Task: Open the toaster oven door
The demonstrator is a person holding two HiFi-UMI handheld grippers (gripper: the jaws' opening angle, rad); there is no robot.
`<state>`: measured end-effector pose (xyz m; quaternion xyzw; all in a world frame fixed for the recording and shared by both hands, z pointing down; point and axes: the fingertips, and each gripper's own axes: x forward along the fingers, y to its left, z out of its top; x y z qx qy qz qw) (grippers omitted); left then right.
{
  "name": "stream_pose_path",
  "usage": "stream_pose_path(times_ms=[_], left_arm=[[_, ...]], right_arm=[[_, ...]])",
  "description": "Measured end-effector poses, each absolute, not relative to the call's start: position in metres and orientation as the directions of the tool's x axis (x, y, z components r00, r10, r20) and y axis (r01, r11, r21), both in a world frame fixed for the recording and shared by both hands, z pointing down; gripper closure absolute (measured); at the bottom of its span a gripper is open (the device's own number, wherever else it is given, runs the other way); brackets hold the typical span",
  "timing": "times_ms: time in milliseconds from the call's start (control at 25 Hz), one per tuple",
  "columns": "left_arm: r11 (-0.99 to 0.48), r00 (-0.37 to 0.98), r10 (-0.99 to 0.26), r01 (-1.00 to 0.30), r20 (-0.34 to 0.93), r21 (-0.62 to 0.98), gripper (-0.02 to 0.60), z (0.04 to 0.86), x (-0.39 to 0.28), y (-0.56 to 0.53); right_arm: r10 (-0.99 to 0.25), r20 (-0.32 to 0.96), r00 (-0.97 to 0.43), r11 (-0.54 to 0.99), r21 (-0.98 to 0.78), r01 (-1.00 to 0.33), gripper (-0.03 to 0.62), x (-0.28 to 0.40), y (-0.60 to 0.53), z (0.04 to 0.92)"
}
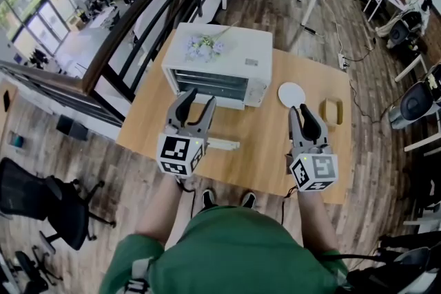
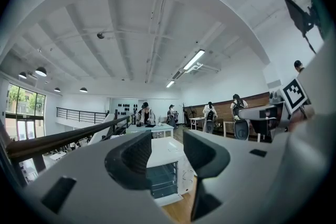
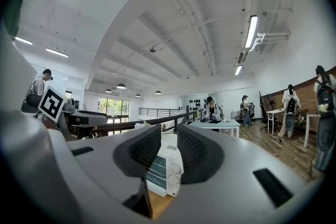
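The left hand-held gripper hovers over the near-left part of the wooden tabletop. Its jaws are spread wide with nothing between them; in the left gripper view they frame the toaster oven ahead. A pale flat strip lies on the tabletop just beside this gripper. The white toaster oven sits at the far edge, left of centre, with its glass door up against the front and a sprig of flowers on top. Right of it lie a white round plate and a tan holder. The right hand-held gripper hangs near the plate, jaws apart by a narrow gap and empty
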<state>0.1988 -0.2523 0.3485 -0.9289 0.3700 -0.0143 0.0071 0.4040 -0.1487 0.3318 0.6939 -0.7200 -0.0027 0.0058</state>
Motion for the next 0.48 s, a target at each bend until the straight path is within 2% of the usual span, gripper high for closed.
stream_pose_path(times_ms=[480], left_arm=[[-0.716, 0.715, -0.698, -0.698, 0.036, -0.020, 0.393, 0.3555, 0.1905, -0.2562]], right_arm=[[-0.999, 0.000, -0.046, 0.046, 0.006, -0.999, 0.484, 0.3994, -0.1552, 0.3323]])
